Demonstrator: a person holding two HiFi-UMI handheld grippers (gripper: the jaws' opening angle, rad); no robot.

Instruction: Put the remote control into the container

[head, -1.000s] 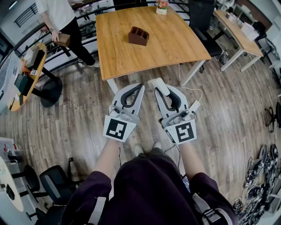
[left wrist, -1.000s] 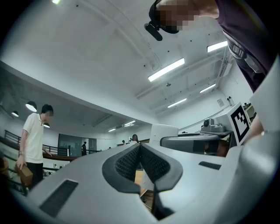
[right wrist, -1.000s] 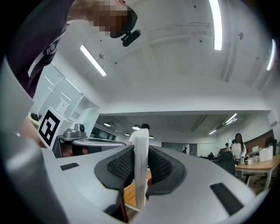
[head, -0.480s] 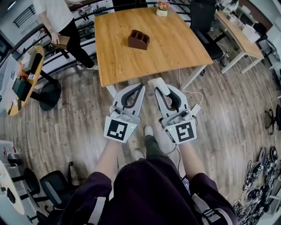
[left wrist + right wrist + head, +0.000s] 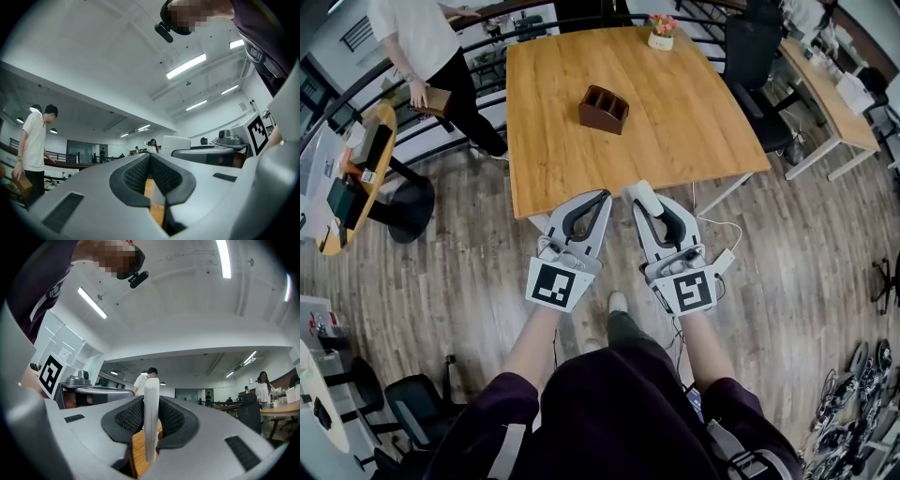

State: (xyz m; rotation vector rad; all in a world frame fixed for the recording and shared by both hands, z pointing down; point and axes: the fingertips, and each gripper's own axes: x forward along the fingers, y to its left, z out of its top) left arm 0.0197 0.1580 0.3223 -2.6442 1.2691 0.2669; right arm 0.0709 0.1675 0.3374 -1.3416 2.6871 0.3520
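Right gripper view: remote control [image 5: 151, 394] clamped upright betw right gripper [image 5: 654, 199] pads.

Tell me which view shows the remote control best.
Right gripper view: the remote control sits close and central, clamped edge-on between the right gripper's jaws. The head view shows its white end poking out past those jaws, but small. The left gripper view shows only a white shape beside the right gripper that may be it.

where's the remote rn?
The remote control is clamped upright in the right gripper, just right of centre in the head view, by the near edge of the wooden table and well short of the brown container.
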